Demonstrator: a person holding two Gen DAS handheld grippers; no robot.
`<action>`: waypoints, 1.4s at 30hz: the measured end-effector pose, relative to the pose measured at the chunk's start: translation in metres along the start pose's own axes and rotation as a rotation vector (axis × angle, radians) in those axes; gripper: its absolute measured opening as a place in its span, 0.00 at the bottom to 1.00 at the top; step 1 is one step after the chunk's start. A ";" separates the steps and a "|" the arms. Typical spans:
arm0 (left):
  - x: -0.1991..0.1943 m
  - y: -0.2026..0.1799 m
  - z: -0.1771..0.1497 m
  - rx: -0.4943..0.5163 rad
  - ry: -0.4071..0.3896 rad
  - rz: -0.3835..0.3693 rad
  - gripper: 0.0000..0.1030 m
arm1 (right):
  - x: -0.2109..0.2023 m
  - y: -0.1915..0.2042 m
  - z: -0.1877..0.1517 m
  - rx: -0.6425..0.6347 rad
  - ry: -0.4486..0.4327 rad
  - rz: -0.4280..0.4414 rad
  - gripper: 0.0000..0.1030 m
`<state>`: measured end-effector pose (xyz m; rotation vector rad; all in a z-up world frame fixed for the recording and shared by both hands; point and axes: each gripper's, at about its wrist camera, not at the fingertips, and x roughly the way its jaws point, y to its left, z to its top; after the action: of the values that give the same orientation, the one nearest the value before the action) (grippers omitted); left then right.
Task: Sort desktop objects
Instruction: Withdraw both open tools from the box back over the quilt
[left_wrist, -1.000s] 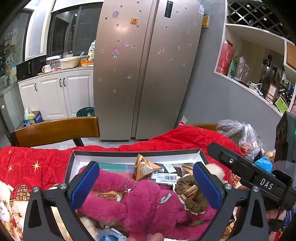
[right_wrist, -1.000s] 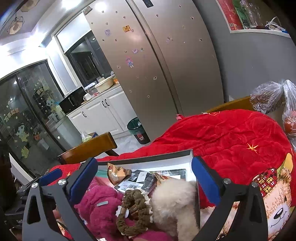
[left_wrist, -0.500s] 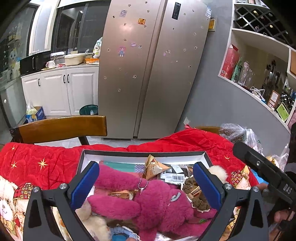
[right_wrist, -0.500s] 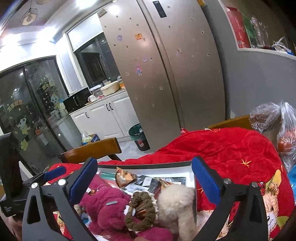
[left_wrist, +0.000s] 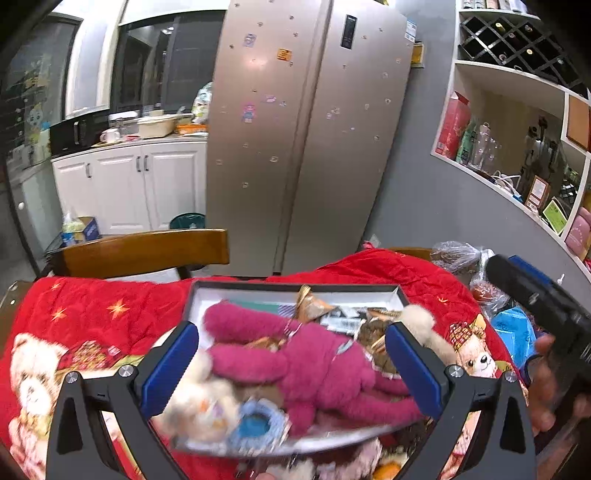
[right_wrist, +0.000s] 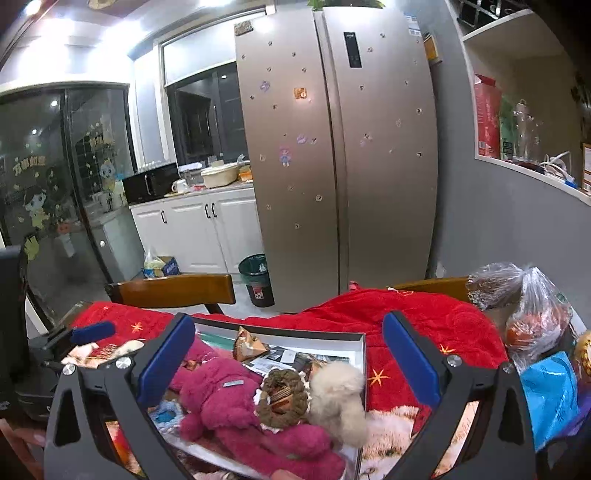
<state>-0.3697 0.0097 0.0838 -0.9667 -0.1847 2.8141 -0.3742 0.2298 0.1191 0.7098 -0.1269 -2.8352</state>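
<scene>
Both grippers (left_wrist: 291, 363) (right_wrist: 286, 360) pulled back, jaws wide, empty, one box (right_wrist: 354, 338), one magenta plush (right_wrist: 236, 402)

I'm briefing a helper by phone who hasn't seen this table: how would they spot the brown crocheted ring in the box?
On the red quilt sits a shallow dark-rimmed box piled with soft toys. Near its right side, the brown crocheted ring rests on the magenta plush, touching the cream fluffy toy. It alone is brown, knobbly and ring-shaped.
</scene>
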 end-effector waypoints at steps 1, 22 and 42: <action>-0.009 0.001 -0.004 0.000 -0.003 0.014 1.00 | -0.010 0.000 0.000 0.007 -0.006 0.009 1.00; -0.181 0.010 -0.098 0.043 -0.058 0.057 1.00 | -0.231 0.018 -0.068 -0.091 -0.081 -0.017 1.00; -0.174 0.013 -0.180 0.033 0.024 0.029 1.00 | -0.229 -0.003 -0.179 0.092 0.076 0.092 1.00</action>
<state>-0.1243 -0.0245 0.0443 -1.0031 -0.1216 2.8206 -0.0926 0.2799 0.0654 0.8085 -0.2722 -2.7250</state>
